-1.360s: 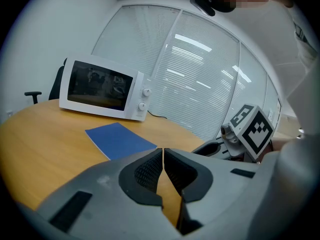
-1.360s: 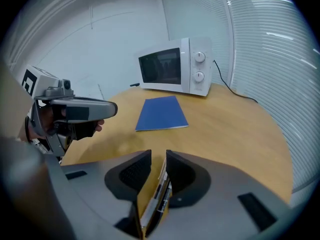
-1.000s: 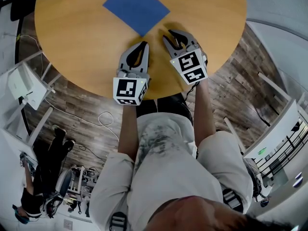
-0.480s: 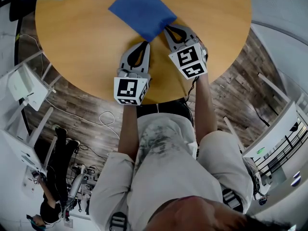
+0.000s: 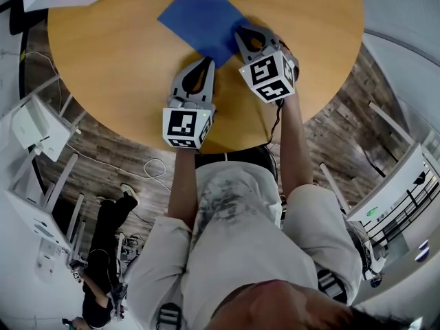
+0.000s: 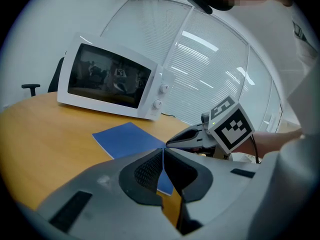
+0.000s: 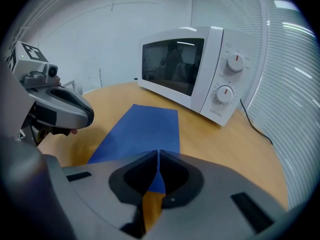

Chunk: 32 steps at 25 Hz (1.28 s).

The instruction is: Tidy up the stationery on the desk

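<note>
A thin blue notebook [image 5: 199, 12] lies flat on the round wooden table [image 5: 110, 53], at its far side. My right gripper [image 5: 240, 29] is shut, its tips over the notebook's near corner; in the right gripper view [image 7: 158, 153] the blue cover [image 7: 145, 126] shows past the closed tips and in the gap below them. I cannot tell whether the tips touch the cover. My left gripper [image 5: 207, 62] is shut too, with nothing in it, just short of the notebook's near edge [image 6: 127, 136]. In the left gripper view its jaws [image 6: 163, 151] meet, and the right gripper [image 6: 172, 143] hovers close at the right.
A white microwave [image 6: 110, 81] stands on the table beyond the notebook, dials [image 7: 230, 76] on its right side, with a black cable [image 7: 255, 126] trailing behind it. The table's near edge [image 5: 227, 139] is close to my body. A person [image 5: 106, 253] stands on the wood floor at the left.
The right gripper's jaws stood open a second ago and are now shut. It has moved away from me onto the notebook's corner. The left gripper has crept forward a little.
</note>
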### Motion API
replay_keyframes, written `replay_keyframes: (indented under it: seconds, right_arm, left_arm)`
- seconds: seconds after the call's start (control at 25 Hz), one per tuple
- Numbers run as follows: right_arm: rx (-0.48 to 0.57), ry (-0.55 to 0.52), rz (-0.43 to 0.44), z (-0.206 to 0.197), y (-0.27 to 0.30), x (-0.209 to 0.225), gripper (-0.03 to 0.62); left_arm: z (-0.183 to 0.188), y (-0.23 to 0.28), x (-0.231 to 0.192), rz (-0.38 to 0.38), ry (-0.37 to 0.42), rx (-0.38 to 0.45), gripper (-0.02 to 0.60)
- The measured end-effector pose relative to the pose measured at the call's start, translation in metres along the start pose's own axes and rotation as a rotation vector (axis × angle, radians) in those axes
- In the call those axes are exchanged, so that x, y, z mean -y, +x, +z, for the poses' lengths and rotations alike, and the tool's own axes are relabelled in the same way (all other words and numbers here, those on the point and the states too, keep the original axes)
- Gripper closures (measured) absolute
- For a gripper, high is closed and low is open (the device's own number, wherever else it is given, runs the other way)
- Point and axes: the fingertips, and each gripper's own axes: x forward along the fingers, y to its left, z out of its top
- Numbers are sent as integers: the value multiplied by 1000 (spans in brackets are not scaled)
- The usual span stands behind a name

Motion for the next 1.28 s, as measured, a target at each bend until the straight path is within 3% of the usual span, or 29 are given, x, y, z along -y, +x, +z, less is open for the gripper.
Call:
replay_keyframes:
  seconds: [0.56,1.28]
  right_arm:
    - [-79,37,-4,-11,9,-7,528]
    - [-107,104,4,-33,-15,-52,528]
  left_arm:
    - [2,1,-4,-10,2,-8,565]
    - [-6,-21,11,5,15,8,565]
